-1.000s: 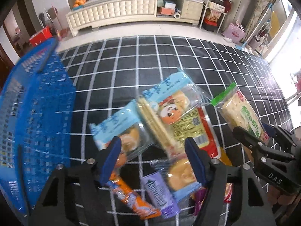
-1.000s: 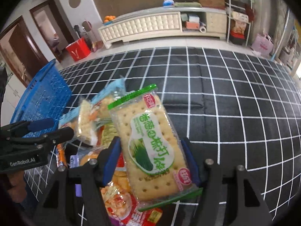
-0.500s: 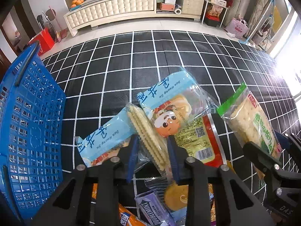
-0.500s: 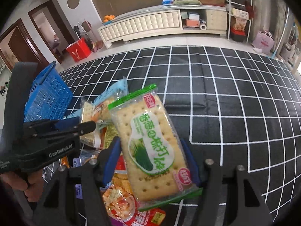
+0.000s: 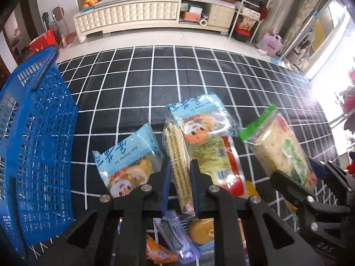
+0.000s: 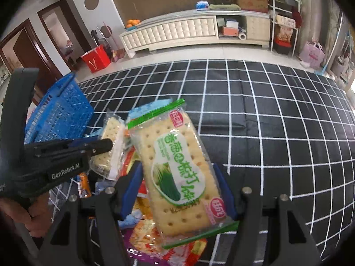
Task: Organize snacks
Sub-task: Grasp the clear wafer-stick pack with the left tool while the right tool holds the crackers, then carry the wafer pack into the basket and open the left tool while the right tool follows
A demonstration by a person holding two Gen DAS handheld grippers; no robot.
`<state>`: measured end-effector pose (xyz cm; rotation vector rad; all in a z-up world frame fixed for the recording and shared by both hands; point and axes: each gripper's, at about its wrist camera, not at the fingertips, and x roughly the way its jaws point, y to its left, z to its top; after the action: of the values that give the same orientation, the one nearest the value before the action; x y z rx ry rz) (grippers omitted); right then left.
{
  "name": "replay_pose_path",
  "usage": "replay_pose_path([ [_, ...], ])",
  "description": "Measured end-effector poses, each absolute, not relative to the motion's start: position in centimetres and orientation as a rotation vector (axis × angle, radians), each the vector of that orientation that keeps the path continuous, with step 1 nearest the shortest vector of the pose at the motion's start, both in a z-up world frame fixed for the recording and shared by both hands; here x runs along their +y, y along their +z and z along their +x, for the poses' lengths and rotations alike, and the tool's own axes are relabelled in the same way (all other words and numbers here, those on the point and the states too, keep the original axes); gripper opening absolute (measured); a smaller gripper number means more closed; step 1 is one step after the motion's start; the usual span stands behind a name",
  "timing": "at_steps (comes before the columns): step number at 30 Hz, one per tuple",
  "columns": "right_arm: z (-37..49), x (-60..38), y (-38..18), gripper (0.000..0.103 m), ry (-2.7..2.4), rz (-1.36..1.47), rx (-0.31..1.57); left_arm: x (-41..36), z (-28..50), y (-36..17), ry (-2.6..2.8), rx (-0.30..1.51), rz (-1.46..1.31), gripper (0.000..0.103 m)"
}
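Left tongs [image 5: 180, 177]: just narrowed, pinching the clear cracker stack [image 5: 177, 157] edge-on above the snack pile.
Right tongs [image 6: 177, 190]: half spread, clamping the green-edged soda cracker pack [image 6: 179, 166].
Blue basket [image 5: 33, 146]: at left on the checked mat; contents hidden.

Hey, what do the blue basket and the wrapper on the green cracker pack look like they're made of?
Blue basket: most likely moulded rigid plastic, judging by its uniform colour and open lattice walls, with a dark handle. Green cracker pack, held in the right gripper: thin, glossy clear plastic film, since the crackers show through; its green ends are crimped.
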<state>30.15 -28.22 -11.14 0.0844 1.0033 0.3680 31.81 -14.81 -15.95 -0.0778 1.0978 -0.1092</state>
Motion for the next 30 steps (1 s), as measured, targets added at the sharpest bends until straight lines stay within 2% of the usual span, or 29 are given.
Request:
replay_pose_path([
  [13, 28.9, -25.0, -6.9, 0.068, 0.343, 0.091, 0.975, -10.1, 27.0, -8.5, -0.205, 0.978, -0.083, 0.015],
  [20, 27.6, -19.8, -3.6, 0.068, 0.383, 0.037, 0.934, -5.3, 24.2, -4.4, -0.203, 0.908, -0.09, 0.015],
  [30, 27.8, -12.3, -2.0, 0.068, 0.463, 0.001, 0.929, 2.9, 23.4, -2.2, -0.135, 0.864, -0.102, 0.015],
])
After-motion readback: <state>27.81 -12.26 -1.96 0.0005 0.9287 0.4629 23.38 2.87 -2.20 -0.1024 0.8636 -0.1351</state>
